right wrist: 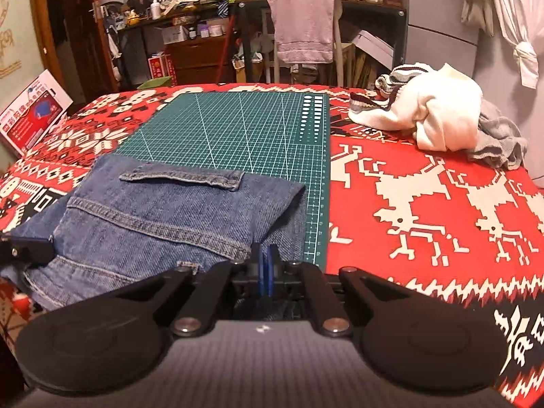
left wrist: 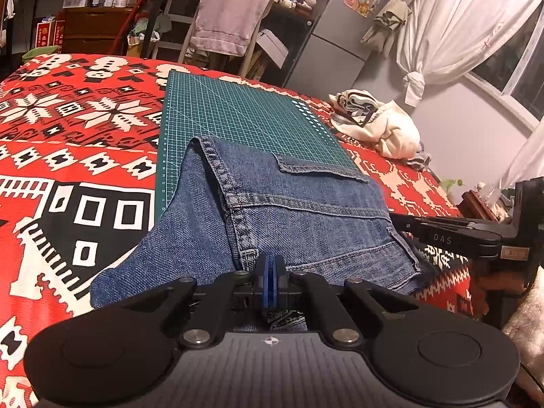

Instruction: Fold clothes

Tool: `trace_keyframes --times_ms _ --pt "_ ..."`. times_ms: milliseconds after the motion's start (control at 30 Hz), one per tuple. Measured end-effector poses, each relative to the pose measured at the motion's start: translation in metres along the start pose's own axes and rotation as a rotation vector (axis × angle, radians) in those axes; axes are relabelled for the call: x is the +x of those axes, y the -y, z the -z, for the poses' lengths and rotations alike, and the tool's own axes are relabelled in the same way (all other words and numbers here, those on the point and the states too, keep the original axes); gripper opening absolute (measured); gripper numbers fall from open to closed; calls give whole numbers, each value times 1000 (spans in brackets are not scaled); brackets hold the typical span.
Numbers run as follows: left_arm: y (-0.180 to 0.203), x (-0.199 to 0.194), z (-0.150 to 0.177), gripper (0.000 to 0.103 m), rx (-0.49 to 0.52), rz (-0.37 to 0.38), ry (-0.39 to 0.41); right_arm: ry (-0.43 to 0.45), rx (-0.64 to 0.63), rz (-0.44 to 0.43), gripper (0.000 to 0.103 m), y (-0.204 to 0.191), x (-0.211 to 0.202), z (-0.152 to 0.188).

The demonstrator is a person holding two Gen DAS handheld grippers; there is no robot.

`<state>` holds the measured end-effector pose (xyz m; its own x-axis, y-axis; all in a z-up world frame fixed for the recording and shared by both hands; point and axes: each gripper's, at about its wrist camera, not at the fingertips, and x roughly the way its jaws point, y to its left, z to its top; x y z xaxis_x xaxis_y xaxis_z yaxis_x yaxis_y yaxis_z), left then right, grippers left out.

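jeans pinched at both near corners

the jeans (left wrist: 306,210) lie folded, half on the green cutting mat (left wrist: 238,112), half on the red patterned cloth (left wrist: 68,136). left gripper (left wrist: 271,272) and right gripper (right wrist: 266,265) each clamp the denim's near edge. seams and pocket face up.

Jeans (left wrist: 306,217) in left hand-held gripper (left wrist: 271,272)

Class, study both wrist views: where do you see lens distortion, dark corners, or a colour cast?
Left wrist view: the cutting mat has bowed edges, the corners go black, and a warm reddish cast covers the jeans. Right wrist view: the same fisheye bending curves the door frame; corners darken; the left gripper and right gripper look large up close.
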<state>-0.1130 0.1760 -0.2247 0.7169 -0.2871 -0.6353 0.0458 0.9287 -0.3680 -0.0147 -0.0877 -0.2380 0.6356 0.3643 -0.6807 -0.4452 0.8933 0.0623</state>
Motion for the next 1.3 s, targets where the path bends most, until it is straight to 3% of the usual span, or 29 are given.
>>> trace_keyframes --times_ms 167,367,467,567,700,867,1067,1300 --pt "1 0 -1 2 0 0 -2 -21 -46 28 1 2 -9 12" --pt "-1 1 -1 2 -6 6 -2 -32 -15 25 3 9 -22 18" --pt "0 1 -2 2 0 3 -5 11 24 48 3 11 -36 16" --pt "1 2 -2 2 2 0 -7 59 13 10 3 1 -43 10" --pt "1 2 -2 2 6 -2 -9 -36 6 15 3 -6 -23 14" --pt "2 1 -2 2 11 -2 -8 -33 52 7 1 3 -26 21" --pt "1 -8 -9 2 -10 -13 -3 -44 103 31 4 14 -36 19" --pt "-30 -13 -33 2 -120 -29 51 -19 96 1 4 8 -40 15"
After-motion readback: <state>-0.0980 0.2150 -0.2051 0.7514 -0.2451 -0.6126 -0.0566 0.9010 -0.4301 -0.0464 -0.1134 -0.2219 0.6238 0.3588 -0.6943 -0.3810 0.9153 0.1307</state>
